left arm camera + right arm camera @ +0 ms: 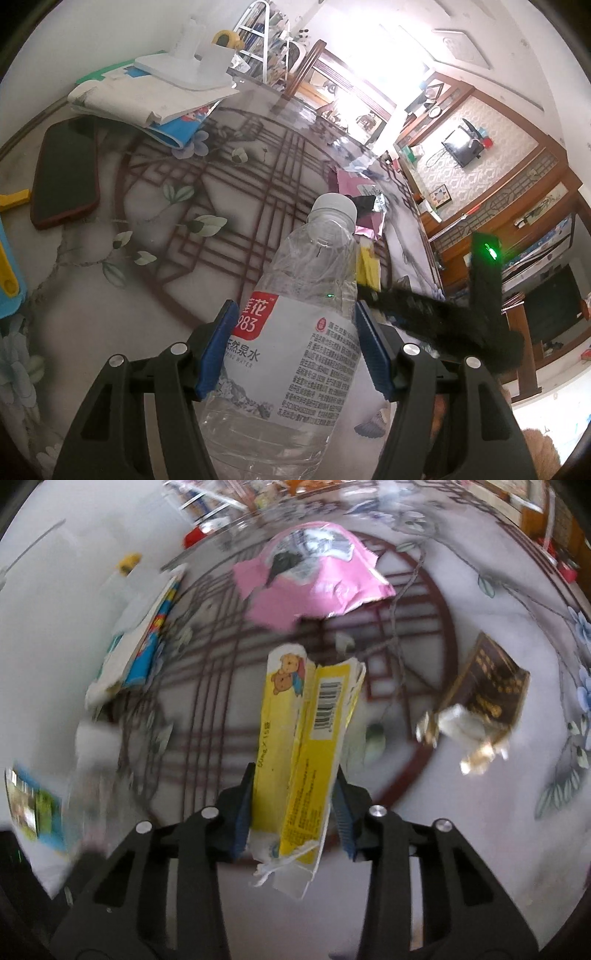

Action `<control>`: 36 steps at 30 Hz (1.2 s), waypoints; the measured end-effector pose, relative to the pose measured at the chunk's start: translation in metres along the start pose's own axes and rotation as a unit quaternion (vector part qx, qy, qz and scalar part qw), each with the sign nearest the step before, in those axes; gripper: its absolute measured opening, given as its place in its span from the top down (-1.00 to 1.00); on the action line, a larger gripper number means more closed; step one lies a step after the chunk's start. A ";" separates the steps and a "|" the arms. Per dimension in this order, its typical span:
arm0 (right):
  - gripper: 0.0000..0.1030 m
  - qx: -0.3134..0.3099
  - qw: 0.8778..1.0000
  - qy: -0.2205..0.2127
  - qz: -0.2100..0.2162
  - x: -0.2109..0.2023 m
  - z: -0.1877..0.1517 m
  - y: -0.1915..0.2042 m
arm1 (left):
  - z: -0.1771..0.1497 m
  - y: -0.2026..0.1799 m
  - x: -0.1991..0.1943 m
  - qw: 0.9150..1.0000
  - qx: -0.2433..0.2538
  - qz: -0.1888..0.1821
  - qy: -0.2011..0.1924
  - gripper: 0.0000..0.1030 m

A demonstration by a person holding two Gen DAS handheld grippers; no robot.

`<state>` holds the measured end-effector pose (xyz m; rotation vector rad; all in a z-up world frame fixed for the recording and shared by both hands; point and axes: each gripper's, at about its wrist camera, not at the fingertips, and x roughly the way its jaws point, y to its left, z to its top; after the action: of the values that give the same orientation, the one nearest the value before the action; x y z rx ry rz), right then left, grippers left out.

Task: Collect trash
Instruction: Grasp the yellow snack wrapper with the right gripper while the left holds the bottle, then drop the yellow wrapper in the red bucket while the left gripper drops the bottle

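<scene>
1. Left wrist view: left claw (293, 345) is clamped on a clear, crumpled plastic water bottle with a white cap and red-and-white label (295, 332). Blue pads bite the label band at mid-body, likely the stiffest spot on thin plastic.
2. Bottle looks lifted off the floral-patterned glass tabletop (155, 236). Long axis runs straight out along the fingers, cap end away from the camera, base toward it.
3. Non-trash in the same view: a dark phone in a red case (64, 173) and a stack of papers and booklets (147, 99), well apart from the bottle.
4. Right wrist view: right claw (293, 812) grips a flattened yellow cardboard carton with a bear print and barcode (303, 749) near its torn lower end.
5. Carton's long axis also follows the fingers, bear end forward, torn end hanging toward the camera.
6. Still on the tabletop beyond: a pink torn foil wrapper (314, 587) and a dark brown packet with gold print (484, 690). Probably next pickups.
</scene>
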<state>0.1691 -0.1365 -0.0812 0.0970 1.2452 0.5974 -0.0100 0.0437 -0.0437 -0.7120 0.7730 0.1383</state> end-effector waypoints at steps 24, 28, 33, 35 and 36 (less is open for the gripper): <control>0.03 -0.099 0.993 0.037 -0.061 -0.015 -0.063 0.004 | -0.004 -0.008 0.005 0.999 0.030 0.024 -0.001 -0.18; 0.07 -0.092 0.994 0.020 -0.054 -0.026 -0.066 -0.002 | -0.004 -0.009 0.003 0.999 0.038 0.030 -0.007 -0.18; 0.07 -0.076 0.996 0.001 -0.037 -0.047 -0.073 -0.014 | -0.005 -0.010 0.003 0.998 0.044 0.037 -0.010 -0.18; 0.07 -0.064 0.998 -0.010 -0.025 -0.059 -0.078 -0.021 | -0.006 -0.012 0.002 0.998 0.046 0.037 -0.013 -0.18; 0.07 -0.057 0.998 -0.017 -0.017 -0.068 -0.082 -0.025 | -0.007 -0.012 0.001 0.998 0.048 0.036 -0.014 -0.18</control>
<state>0.0906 -0.2099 -0.0606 -0.0093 1.1743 0.6331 -0.0085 0.0297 -0.0415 -0.5896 0.7735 0.1754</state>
